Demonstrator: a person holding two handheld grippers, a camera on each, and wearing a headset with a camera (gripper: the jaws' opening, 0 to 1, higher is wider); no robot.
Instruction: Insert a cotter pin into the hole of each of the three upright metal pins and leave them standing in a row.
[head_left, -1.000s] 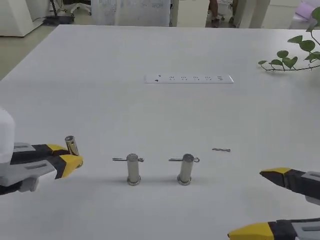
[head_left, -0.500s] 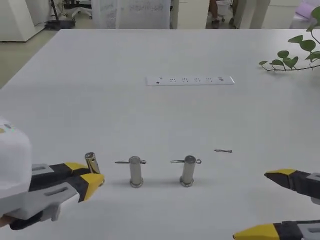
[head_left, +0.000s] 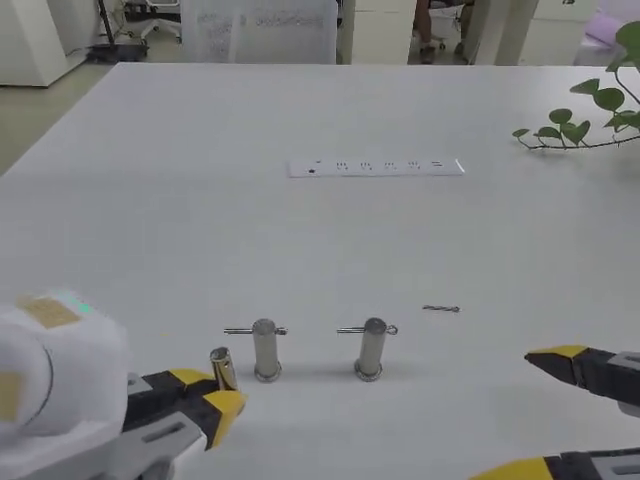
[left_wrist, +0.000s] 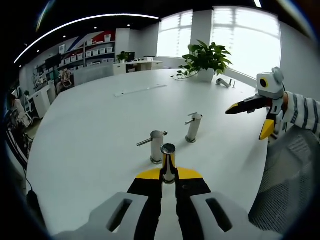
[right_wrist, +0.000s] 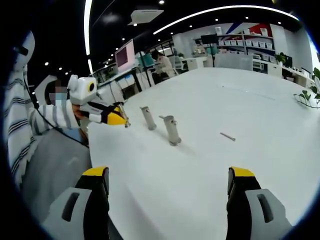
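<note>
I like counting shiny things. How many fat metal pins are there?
3. The left pin and the right pin stand side by side on the table. The third pin is clamped in the left gripper, beside the left pin. None looks hidden.

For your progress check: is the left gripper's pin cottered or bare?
Bare: nothing passes through the pin; one cotter lies loose on the table.

One high, two low — shared pins (head_left: 265, 350)

Each metal pin (head_left: 264, 350) is gleaming smooth and silvery, while the table (head_left: 300, 240) is looking matt, white and smooth.
</note>
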